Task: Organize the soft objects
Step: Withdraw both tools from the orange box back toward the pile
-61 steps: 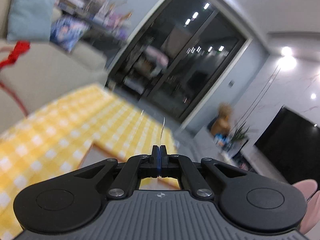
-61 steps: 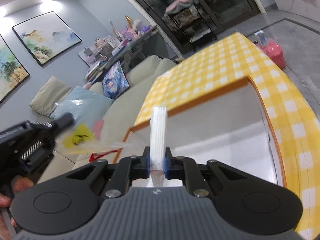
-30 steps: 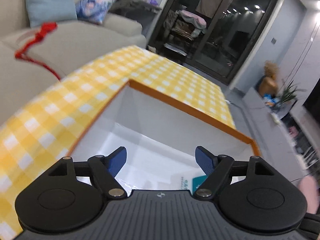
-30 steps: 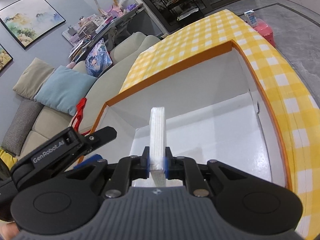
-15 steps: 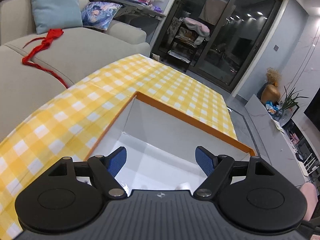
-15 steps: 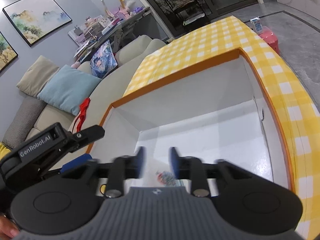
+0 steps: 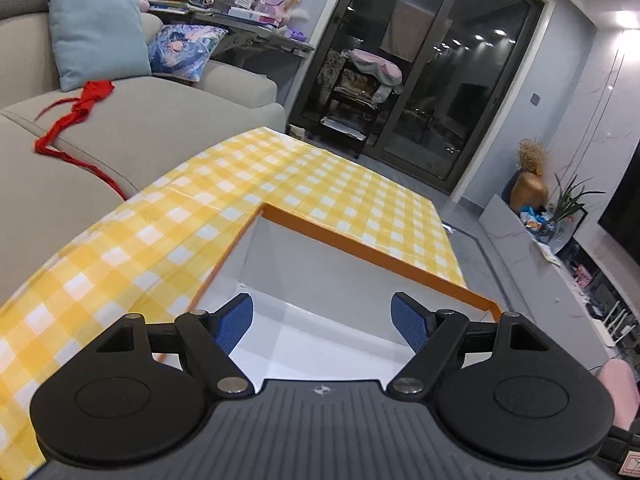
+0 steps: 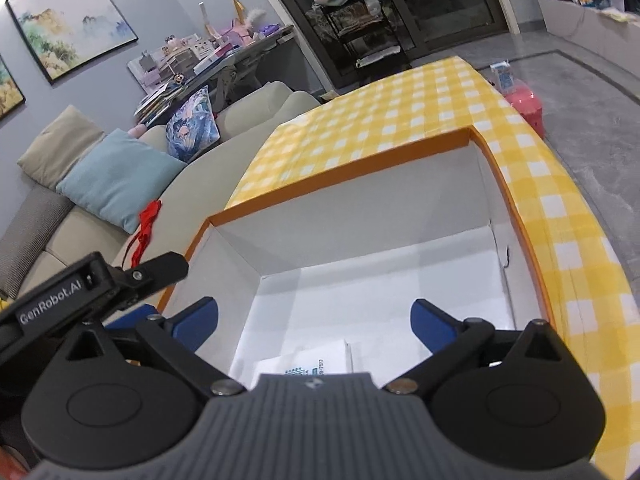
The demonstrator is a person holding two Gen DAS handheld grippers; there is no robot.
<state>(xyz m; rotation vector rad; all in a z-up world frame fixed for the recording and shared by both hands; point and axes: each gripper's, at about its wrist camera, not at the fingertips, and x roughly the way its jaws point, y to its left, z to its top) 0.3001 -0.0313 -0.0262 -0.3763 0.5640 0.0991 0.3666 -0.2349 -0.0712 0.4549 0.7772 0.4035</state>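
Observation:
An open box with an orange rim and white inside stands on a yellow checked tablecloth. A white packet with blue print lies flat on the box floor, partly hidden by my right gripper's body. My right gripper hovers over the box, its jaws opening wide with nothing between them. My left gripper is open and empty above the box's near left corner; the box rim lies ahead of it. In the right wrist view the left gripper shows at the box's left edge.
A beige sofa with a light blue cushion and a red ribbon runs along the table's left side. Dark glass doors are beyond. A pink stool stands on the floor past the table's far right corner.
My right gripper let go of the upright white packet, which now lies in the box, and its jaws spread wide. My left gripper, shut two seconds ago, opened and has stayed open.

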